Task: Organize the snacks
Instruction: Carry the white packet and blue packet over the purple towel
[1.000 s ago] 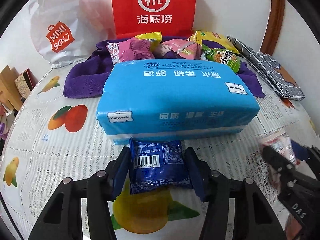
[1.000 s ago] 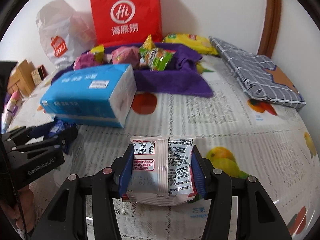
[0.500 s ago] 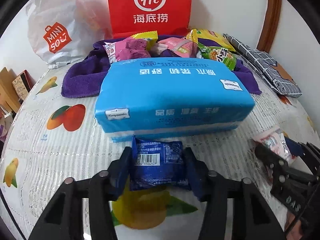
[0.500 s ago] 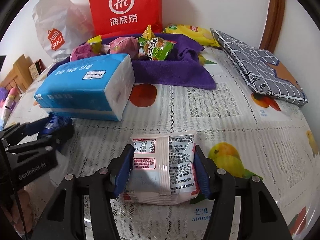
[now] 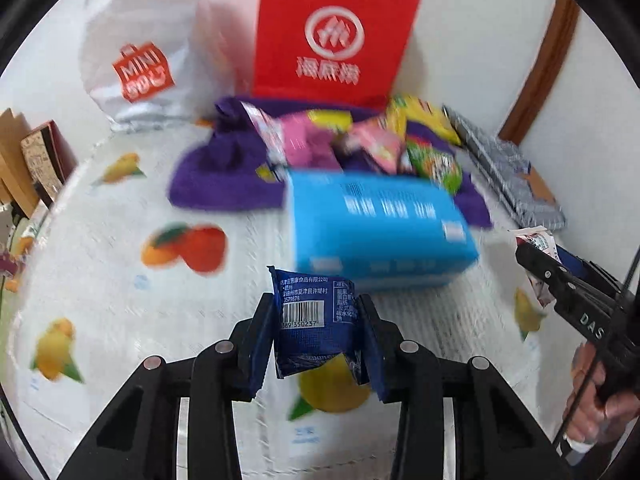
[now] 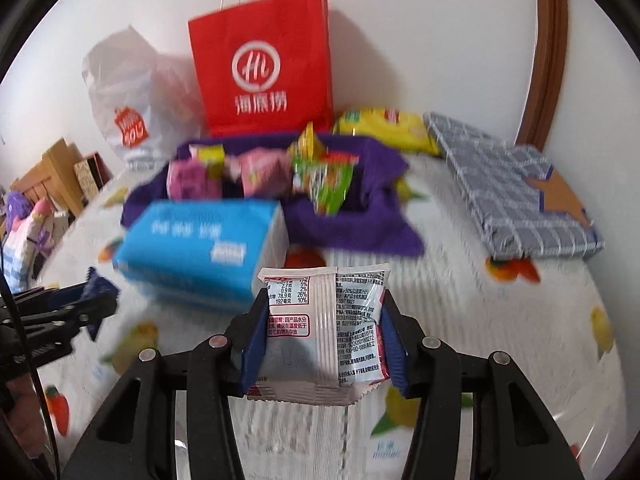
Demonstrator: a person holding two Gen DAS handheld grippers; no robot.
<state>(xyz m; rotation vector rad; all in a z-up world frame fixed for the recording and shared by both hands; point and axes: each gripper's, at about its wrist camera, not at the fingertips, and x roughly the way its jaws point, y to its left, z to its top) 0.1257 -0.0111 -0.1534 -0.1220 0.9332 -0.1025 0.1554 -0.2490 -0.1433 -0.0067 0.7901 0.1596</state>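
**Both grippers hold a snack packet above the table**

My left gripper (image 5: 316, 334) has just been narrowing, and its blue pads now pinch a dark blue snack packet (image 5: 314, 320) by its two sides. The packet stands upright between the jaws, barcode facing me, its lower corner creased, clear of the fruit-print tablecloth (image 5: 120, 304) below it.

My right gripper (image 6: 324, 334) has also closed in a little, and it clamps a white and pink snack packet (image 6: 324, 328) with its printed back towards the camera. That packet hangs off the cloth too, its crimped bottom edge below the pads.

Ahead of both tools lies a blue tissue pack (image 6: 200, 248) on the table. Behind it a purple towel (image 6: 360, 216) carries a heap of loose snacks (image 6: 320, 180) in pink, green and yellow wrappers. A red paper bag (image 6: 264, 68) stands against the wall at the back, with a white plastic shopping bag (image 6: 128, 92) beside it on the left. A grey checked cloth bundle (image 6: 516, 188) lies to the right. Much of the background is blurred.
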